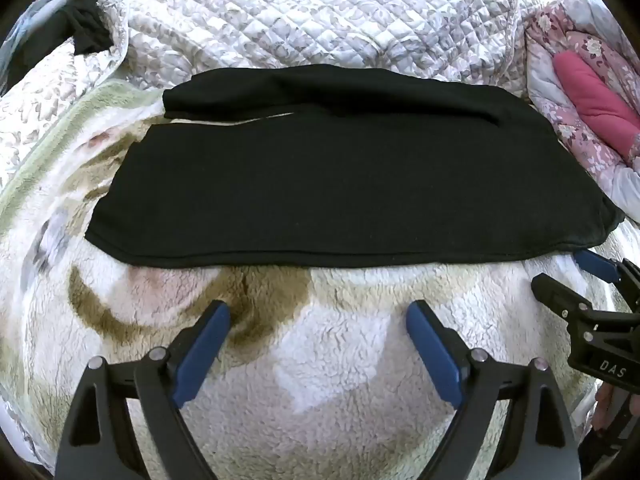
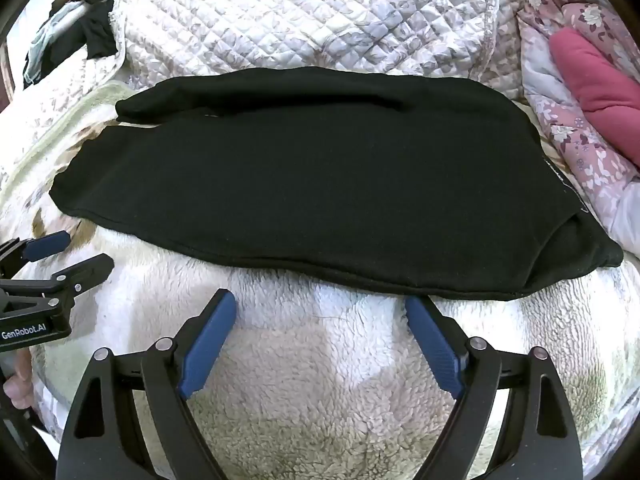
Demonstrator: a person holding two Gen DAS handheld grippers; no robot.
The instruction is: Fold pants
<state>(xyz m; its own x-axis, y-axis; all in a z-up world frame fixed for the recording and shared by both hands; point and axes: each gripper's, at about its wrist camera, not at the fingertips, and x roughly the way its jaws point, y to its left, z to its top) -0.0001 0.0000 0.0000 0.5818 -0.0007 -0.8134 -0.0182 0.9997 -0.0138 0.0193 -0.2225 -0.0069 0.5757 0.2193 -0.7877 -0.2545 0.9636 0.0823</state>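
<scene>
Left gripper [image 1: 318, 316] held low over the fleece blanket [image 1: 340, 364], pointing toward the top of the frame, blue pads [image 1: 202, 356] spread wide with nothing between them. Right gripper [image 2: 320, 308] posed the same way in its own view, spread just as wide, empty, fingers aimed up-frame. Seen from the left wrist view at the right edge, reaching in from the side, blue tip just under the lower right hem of the cloth; seen from the right wrist view, the other tool at the left edge, tips near but apart from the cloth's lower left corner.

Black pants [image 1: 320, 184] laid flat across the middle of both frames, long side running left to right, one leg lying along the upper edge. Near hem just above the left tool's fingertips, a strip of fleece between. In the right wrist view, hem [image 2: 400, 286] touching or nearly touching the right-hand pad; contact hard to tell.

Lettering "DAS" readable on the black body at right edge of the left wrist view; "GenRobot.AI" on the body at left edge of the right wrist view.

Quilted cover [image 1: 320, 12] across the top, floral bedding with a pink cushion [image 1: 592, 100] at upper right.
</scene>
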